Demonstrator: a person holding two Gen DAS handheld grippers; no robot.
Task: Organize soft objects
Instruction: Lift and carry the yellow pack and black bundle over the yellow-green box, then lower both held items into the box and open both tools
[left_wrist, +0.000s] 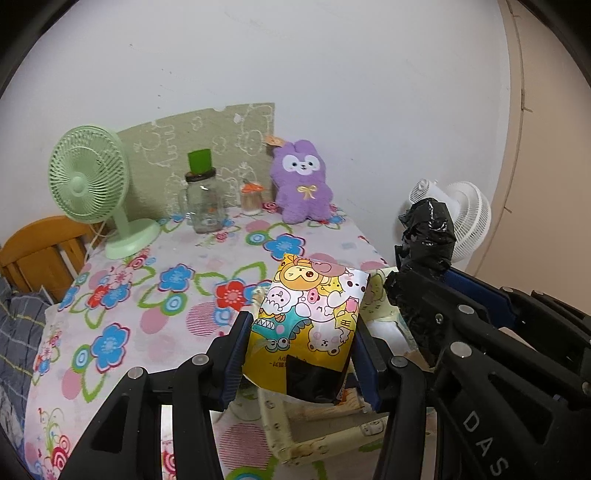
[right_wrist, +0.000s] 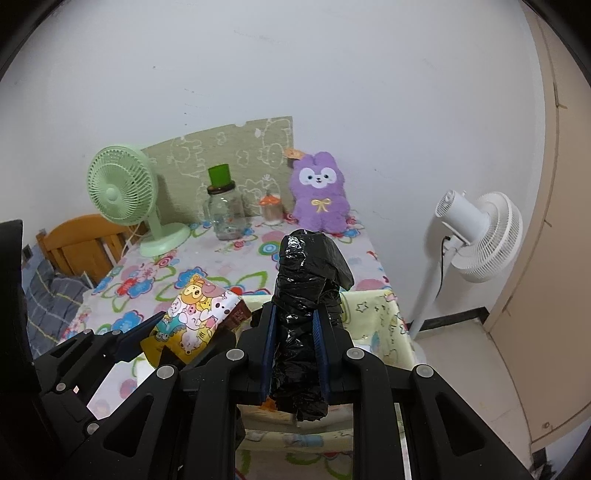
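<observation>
My left gripper (left_wrist: 301, 332) is shut on a yellow cartoon-print packet (left_wrist: 310, 317) and holds it upright above a pale yellow fabric box (left_wrist: 317, 439). My right gripper (right_wrist: 293, 325) is shut on a black plastic bundle (right_wrist: 306, 295), also upright over the same box (right_wrist: 380, 321). The packet shows in the right wrist view (right_wrist: 199, 317) to the left of the bundle. The bundle shows in the left wrist view (left_wrist: 424, 236) at the right. A purple plush bunny (left_wrist: 301, 181) sits at the table's far edge against the wall.
The table has a floral cloth (left_wrist: 147, 295). At the back stand a green desk fan (left_wrist: 92, 184), a glass jar with a green lid (left_wrist: 203, 199) and a small orange-topped jar (left_wrist: 251, 197). A white floor fan (right_wrist: 476, 236) stands right of the table. A wooden chair (right_wrist: 77, 243) is at the left.
</observation>
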